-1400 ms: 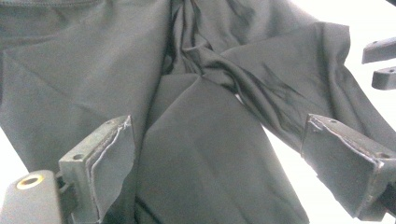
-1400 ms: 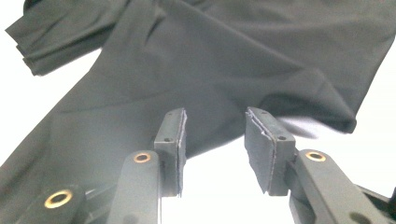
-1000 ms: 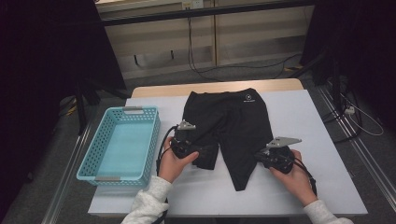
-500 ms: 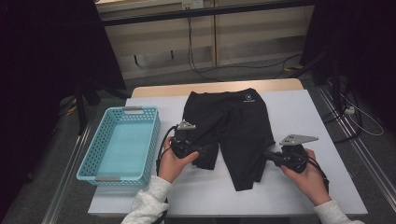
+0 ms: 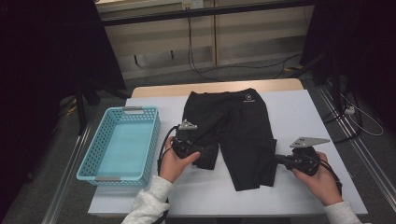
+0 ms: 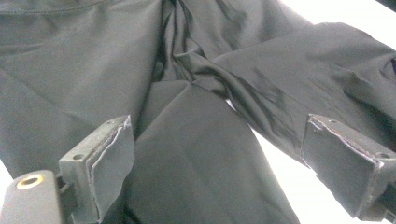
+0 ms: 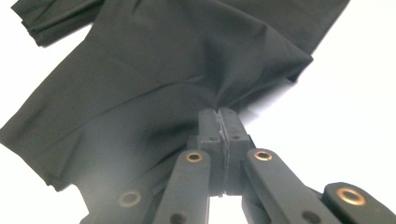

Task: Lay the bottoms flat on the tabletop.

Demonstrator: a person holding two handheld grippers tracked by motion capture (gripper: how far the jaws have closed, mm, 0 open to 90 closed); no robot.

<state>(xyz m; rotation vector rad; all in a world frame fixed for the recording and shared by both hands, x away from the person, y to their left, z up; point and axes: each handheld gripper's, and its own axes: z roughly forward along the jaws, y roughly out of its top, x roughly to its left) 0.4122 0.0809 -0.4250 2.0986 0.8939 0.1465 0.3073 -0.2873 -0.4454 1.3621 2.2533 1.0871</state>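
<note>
Black shorts (image 5: 233,130) lie spread on the surface right of the basket (image 5: 119,142) — right claw (image 7: 219,114) clamped on one leg's edge, left claw (image 6: 224,154) apart over the other — folding and basketing outstanding.

The right tool (image 7: 223,116) pinches the edge of the black shorts (image 7: 163,70) on the white table (image 7: 355,93).

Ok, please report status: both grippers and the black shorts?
Right gripper shut on shorts leg edge. Left gripper open over other leg. Shorts flat on table. Nothing in the way.
</note>
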